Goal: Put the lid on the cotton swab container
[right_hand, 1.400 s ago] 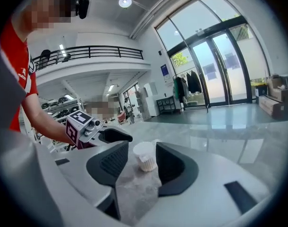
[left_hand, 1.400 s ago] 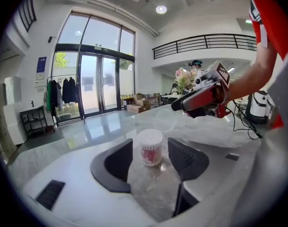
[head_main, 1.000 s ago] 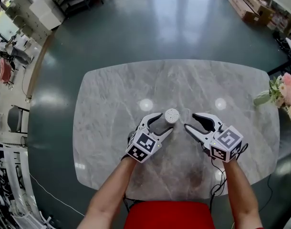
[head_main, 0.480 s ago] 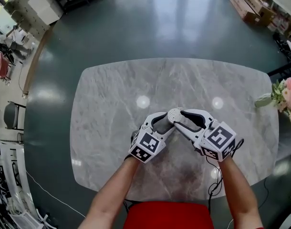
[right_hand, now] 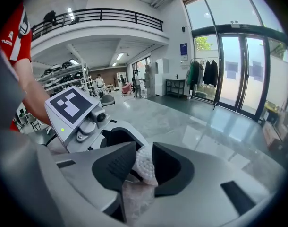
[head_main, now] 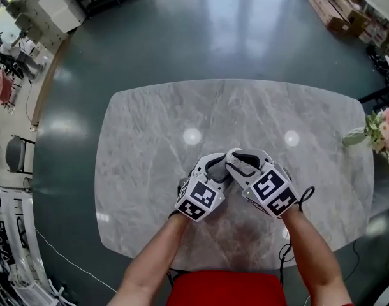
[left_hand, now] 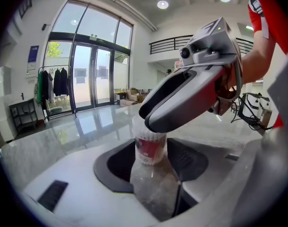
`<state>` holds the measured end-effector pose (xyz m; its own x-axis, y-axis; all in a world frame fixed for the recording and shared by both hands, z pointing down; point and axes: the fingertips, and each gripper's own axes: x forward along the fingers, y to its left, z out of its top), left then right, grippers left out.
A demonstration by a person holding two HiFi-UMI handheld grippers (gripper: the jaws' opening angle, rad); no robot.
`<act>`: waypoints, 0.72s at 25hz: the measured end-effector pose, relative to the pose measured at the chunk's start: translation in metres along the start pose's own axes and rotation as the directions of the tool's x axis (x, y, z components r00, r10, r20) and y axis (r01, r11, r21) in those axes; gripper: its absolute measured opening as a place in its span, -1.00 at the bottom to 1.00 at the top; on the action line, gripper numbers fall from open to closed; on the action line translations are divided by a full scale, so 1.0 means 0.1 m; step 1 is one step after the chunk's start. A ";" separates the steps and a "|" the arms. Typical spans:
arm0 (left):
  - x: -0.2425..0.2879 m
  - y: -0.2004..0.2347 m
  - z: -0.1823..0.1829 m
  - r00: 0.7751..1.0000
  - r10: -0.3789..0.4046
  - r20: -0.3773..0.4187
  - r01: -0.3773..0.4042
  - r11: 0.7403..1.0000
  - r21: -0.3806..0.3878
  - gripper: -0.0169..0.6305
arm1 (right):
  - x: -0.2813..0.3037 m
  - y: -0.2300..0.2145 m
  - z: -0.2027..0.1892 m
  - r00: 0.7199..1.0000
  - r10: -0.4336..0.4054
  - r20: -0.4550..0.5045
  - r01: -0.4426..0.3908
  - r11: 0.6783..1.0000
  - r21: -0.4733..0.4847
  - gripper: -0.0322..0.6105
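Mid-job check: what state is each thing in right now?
cotton swab container: upright on table, between both claws.
left claw: closed on its body.
right claw: jaws have just been closing; pads now on its white top.
lid: cannot tell it apart from that top.

I see bare tabletop all round; left tool and right tool crowd the container, flowers at right edge.

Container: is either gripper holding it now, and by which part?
Both, having just been closing on it: the left gripper grips the container at its red-labelled body, the right gripper at its white top.
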<state>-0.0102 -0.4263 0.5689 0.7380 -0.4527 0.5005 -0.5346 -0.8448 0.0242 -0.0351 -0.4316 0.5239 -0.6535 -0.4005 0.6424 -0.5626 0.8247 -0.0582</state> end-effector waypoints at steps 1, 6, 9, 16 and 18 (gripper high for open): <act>0.00 0.00 0.00 1.000 0.004 0.000 -0.004 1.000 -0.002 -0.22 | 0.01 0.01 0.00 1.000 -0.012 -0.018 0.012 1.000 -0.011 -0.60; 0.01 0.00 0.00 1.000 0.019 -0.004 -0.019 1.000 -0.005 -0.21 | 0.03 0.02 0.00 0.997 -0.050 -0.057 0.047 0.998 -0.047 -0.57; 0.00 0.00 0.01 1.000 0.027 -0.005 -0.027 1.000 -0.009 -0.20 | 0.00 0.01 0.01 0.999 -0.023 -0.028 0.023 1.000 -0.001 -0.58; -0.18 0.03 0.04 0.997 0.075 0.029 -0.073 0.996 -0.044 -0.16 | -0.25 -0.02 0.13 0.989 0.005 0.146 -0.016 0.997 0.074 -0.39; -0.29 0.02 0.11 0.995 0.087 0.055 -0.084 0.995 -0.050 -0.15 | -0.39 0.00 0.21 0.977 0.002 0.215 -0.025 0.994 0.107 -0.40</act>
<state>-0.0279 -0.4176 0.5448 0.7102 -0.5397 0.4521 -0.6148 -0.7883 0.0247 -0.0205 -0.4240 0.4824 -0.7479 -0.4753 0.4633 -0.5968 0.7871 -0.1558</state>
